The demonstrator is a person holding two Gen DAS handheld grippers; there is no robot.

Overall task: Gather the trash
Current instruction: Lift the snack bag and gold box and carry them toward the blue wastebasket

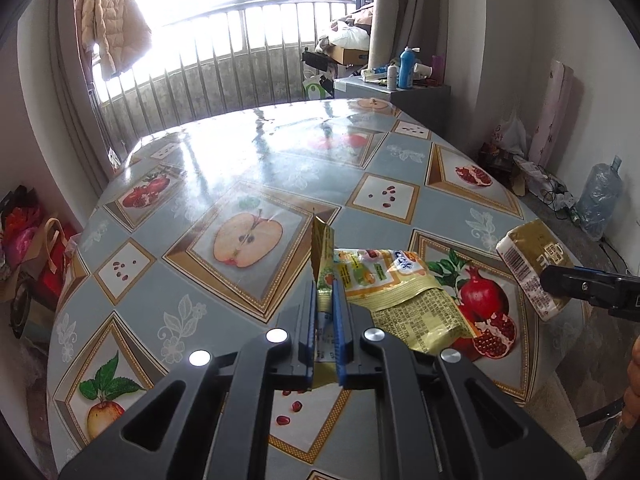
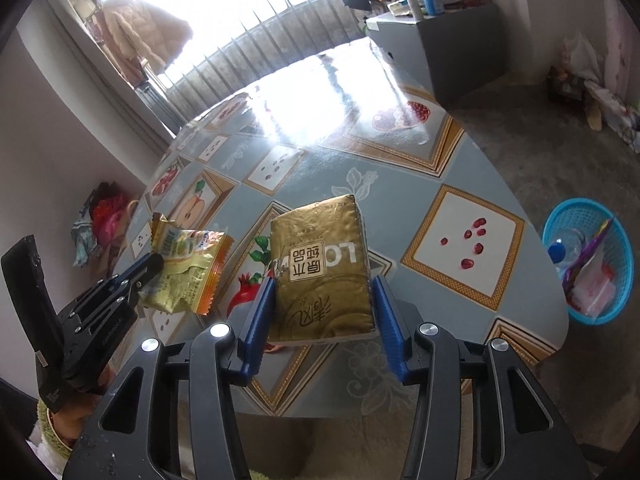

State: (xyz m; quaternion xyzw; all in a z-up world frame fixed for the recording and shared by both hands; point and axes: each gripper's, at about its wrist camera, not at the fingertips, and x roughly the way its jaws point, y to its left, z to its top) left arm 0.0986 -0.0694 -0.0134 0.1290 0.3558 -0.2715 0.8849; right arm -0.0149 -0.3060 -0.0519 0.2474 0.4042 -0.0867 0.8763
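Left tool (image 1: 325, 312): pressed together on a corner of the yellow snack wrapper (image 1: 384, 280), pinching it; the rest of the wrapper droops toward the counter (image 1: 248, 152).
Right tool (image 2: 324, 312): half spread, its blue pads against both sides of the gold tissue pack (image 2: 320, 264); the pack sits clear of the counter, tilted, so it looks gripped.
Where the trash is: both pieces are at the near edge of the counter, the wrapper to the left of the pack, the two a little apart.
Step in hand: by my reading, lifting both pieces off to carry them to the bin.
Doing it well: keep the left pinch firm, since only a thin corner is caught and foil slips easily; hold the pack level, as it could slide out forward between the pads.
Blue basket (image 2: 588, 260): on the floor beyond the counter's right edge, already holding a bottle and wrappers; it is the likely target.
Route: swing the right tool out past the counter edge first, and let go only above the rim.
Further back: bare glossy counter, then railing and window.
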